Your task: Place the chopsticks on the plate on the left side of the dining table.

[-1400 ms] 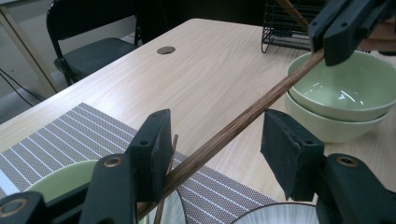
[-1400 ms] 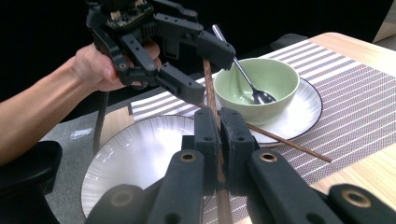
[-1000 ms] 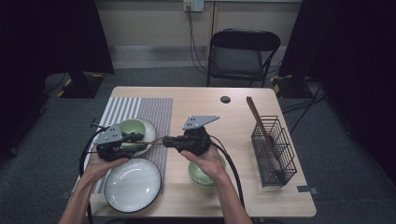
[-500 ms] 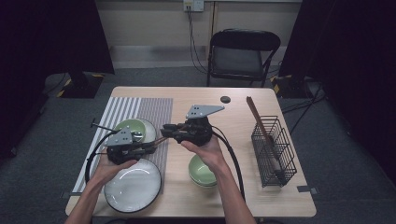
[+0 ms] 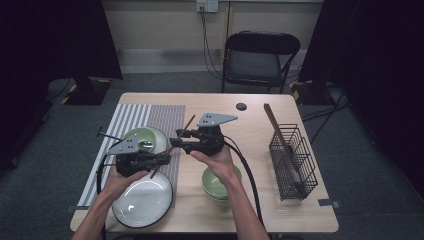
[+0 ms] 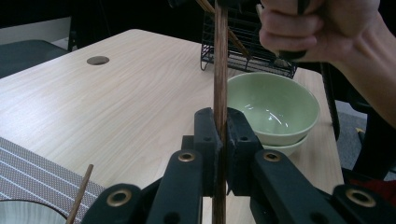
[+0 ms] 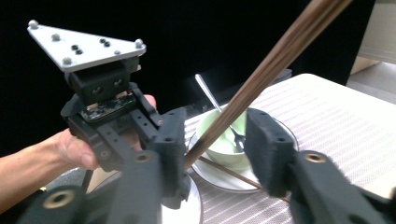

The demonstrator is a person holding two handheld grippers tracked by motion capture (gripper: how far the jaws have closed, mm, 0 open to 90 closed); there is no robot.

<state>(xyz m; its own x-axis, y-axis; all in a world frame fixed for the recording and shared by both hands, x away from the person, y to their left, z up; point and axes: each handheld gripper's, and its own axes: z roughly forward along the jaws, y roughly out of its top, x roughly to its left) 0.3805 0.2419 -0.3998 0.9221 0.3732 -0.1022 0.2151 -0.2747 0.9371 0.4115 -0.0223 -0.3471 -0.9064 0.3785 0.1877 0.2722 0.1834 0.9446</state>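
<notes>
Step in hand: you are passing one long dark-brown wooden chopstick [image 5: 173, 146] from your right gripper [image 5: 186, 142] to your left gripper [image 5: 159, 160], above the table between the striped mat and the bowls.
Left claw: its jaws have just been closing and are now pinched tight on the stick [image 6: 219, 93], which runs straight up between the pads.
Right claw: its jaws have just been opening; they stand partly apart with the stick [image 7: 261, 74] slanting through the gap, leaning on one pad and clear of the other. No grip there, as I read it.
Doing it well: hold your left hand level and firm. Open the right a touch wider, then draw it back along its own line so no pad drags the stick.
Second stick: a thin brown chopstick [image 7: 233, 173] lies on the white saucer [image 5: 162, 140] beside the pale green bowl with a metal spoon [image 5: 142, 137].
Edges: the black-rimmed white plate [image 5: 142, 200] sits just below your left hand, the stacked green bowls [image 5: 218, 182] just under your right wrist.
Open room: bare light wood tabletop [image 5: 240, 125] lies between you and the black wire rack [image 5: 292, 157].
</notes>
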